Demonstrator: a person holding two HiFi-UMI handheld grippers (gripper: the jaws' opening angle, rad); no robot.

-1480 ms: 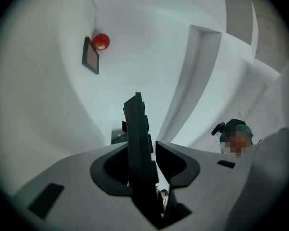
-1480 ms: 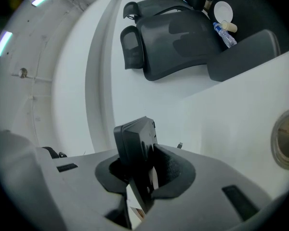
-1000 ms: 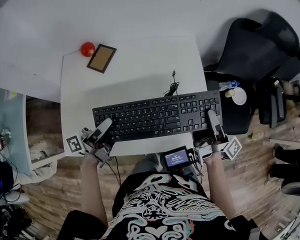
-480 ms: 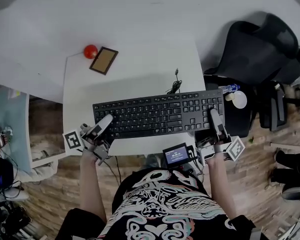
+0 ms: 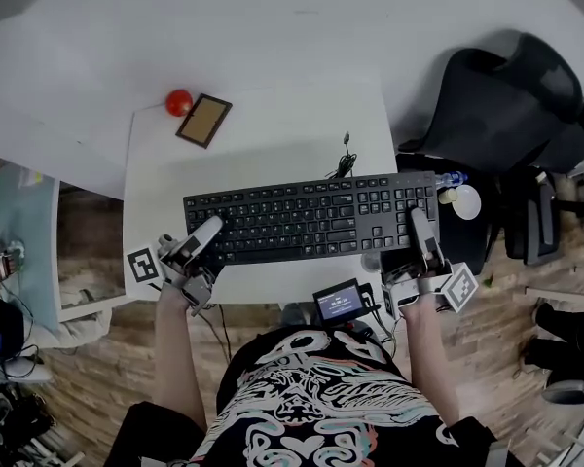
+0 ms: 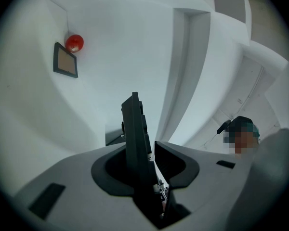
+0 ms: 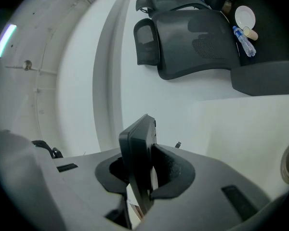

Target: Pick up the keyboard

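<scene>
A black full-size keyboard [image 5: 311, 218] lies lengthwise across the near part of the white table [image 5: 263, 154], and its right end reaches past the table's right edge. My left gripper [image 5: 206, 236] is shut on its near left corner. My right gripper [image 5: 419, 227] is shut on its right end. In the left gripper view the keyboard [image 6: 135, 129] stands edge-on between the jaws of the left gripper [image 6: 140, 163], with a shadow on the table beneath it. The right gripper view shows the keyboard's end [image 7: 139, 143] pinched in the right gripper [image 7: 143, 177]. Its cable [image 5: 343, 163] trails off the far edge.
A red ball [image 5: 179, 102] and a small brown framed panel [image 5: 203, 120] sit at the table's far left corner. A black office chair [image 5: 506, 95] stands to the right, beside a dark surface with a white cup [image 5: 464, 200] and a bottle. A small screen [image 5: 340, 302] hangs at the person's waist.
Both grippers keep their hold on the keyboard in the same place. Only the head view itself has shifted slightly.
</scene>
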